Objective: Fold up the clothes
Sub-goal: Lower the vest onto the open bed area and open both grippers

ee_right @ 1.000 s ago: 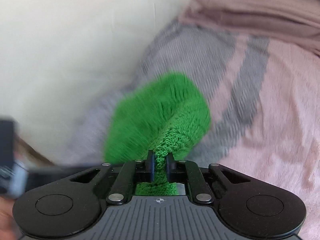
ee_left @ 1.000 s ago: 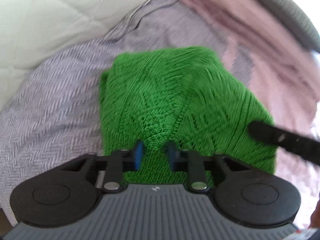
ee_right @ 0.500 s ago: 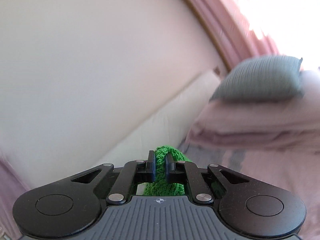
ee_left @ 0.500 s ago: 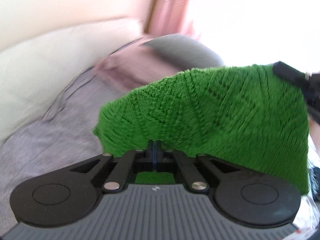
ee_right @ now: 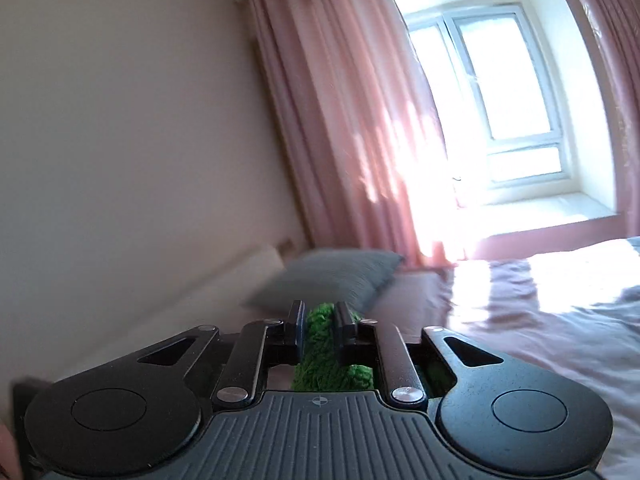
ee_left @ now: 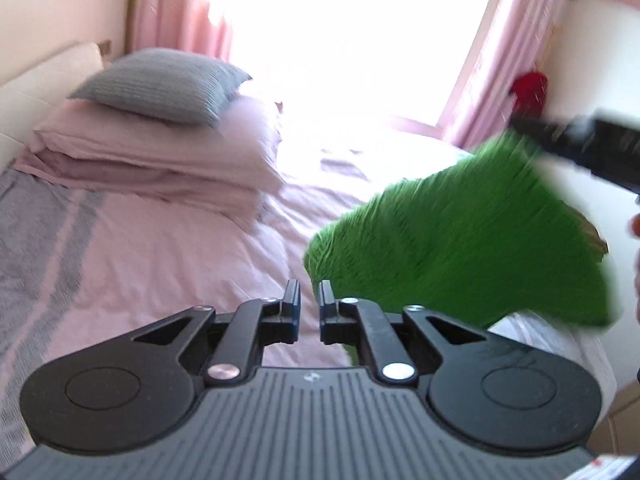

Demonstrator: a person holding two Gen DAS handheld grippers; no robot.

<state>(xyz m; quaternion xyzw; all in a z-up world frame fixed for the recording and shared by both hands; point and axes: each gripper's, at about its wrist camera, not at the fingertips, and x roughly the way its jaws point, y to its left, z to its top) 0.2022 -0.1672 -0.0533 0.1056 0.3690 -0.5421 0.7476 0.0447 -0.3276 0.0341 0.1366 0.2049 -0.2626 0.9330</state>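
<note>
While my left gripper [ee_left: 309, 300] opens empty and my right gripper [ee_right: 319, 326] loosens around it, this soft, light green knit sweater [ee_left: 472, 248] sags; I'd pinch its edges.

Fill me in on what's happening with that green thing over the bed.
A person holds a pair of tongs in each hand over a pink bed. The left tongs are opening with nothing between them; the green knit garment hangs in the air just to their right. The right tongs are opening too, with a bunch of the knit between them. No fold is laid out; the garment is up off the bed.
</note>
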